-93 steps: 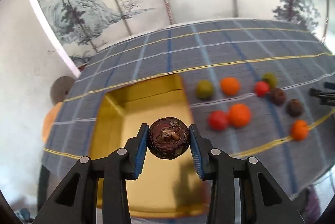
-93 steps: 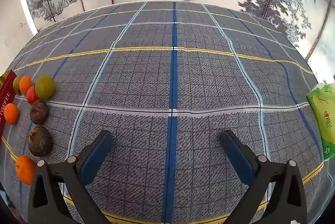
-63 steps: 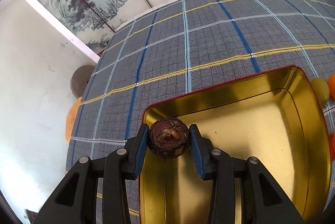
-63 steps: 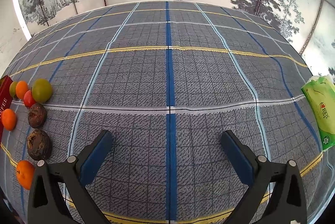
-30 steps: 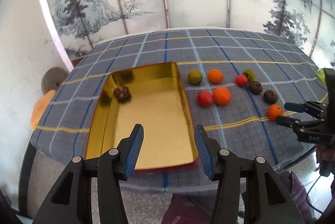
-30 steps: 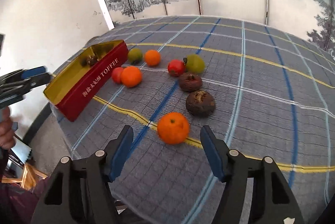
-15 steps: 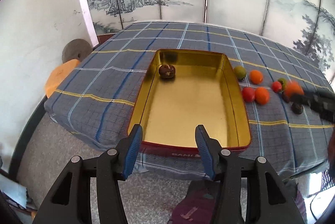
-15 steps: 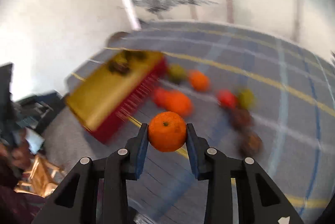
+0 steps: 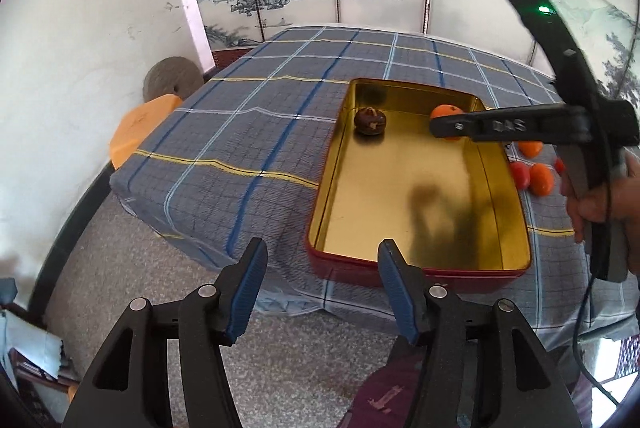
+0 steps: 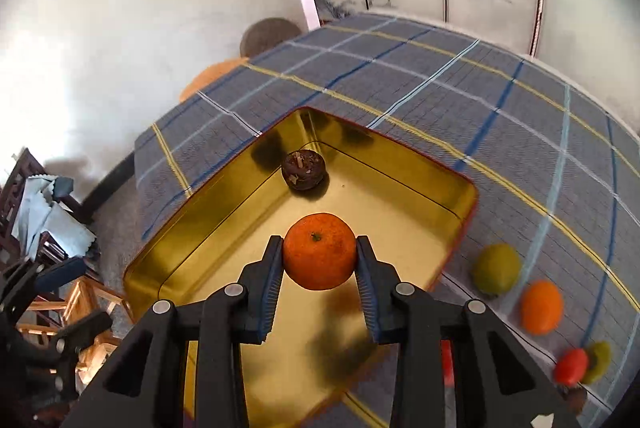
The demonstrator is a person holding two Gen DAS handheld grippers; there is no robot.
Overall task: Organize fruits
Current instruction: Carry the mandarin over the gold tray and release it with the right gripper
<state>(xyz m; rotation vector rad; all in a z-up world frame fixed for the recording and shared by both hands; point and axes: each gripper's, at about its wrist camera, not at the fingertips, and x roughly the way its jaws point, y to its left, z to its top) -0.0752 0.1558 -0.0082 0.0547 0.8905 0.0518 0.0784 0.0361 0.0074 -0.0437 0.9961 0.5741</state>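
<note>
In the left wrist view, the left hand-held gripper [image 9: 320, 286] fills the lower middle of the frame, its jaws opening with nothing between them; beyond its tips lie the floor and the near edge of the bench [image 9: 248, 132], which wears a plaid cloth. The tin [image 9: 420, 270], red outside and gold inside, sits right of centre, above and just right of the gripper. A dark brown fruit [image 9: 370, 120] rests in the tin's upper left part. Further right, the right hand-held gripper [image 9: 438, 127] reaches in from the right edge over the tin's upper right corner, with an orange [image 9: 446, 110] showing at its tip. A hand [image 9: 600, 196] grips its handle at the right edge. Red and orange fruits [image 9: 536, 177] lie on the cloth just right of the tin.

In the right wrist view, the tin [image 10: 464, 212] spreads across the centre. The brown fruit [image 10: 303, 169] sits in its upper corner, above the gripper. The right hand-held gripper [image 10: 319, 270] is closed snugly on the orange [image 10: 319, 256], pads pressing both sides, holding it over the tin's gold floor at lower centre. At the lower right, on the cloth outside the tin, lie a green fruit [image 10: 496, 268], another orange one [image 10: 542, 306], then a red one [image 10: 571, 366].
</note>
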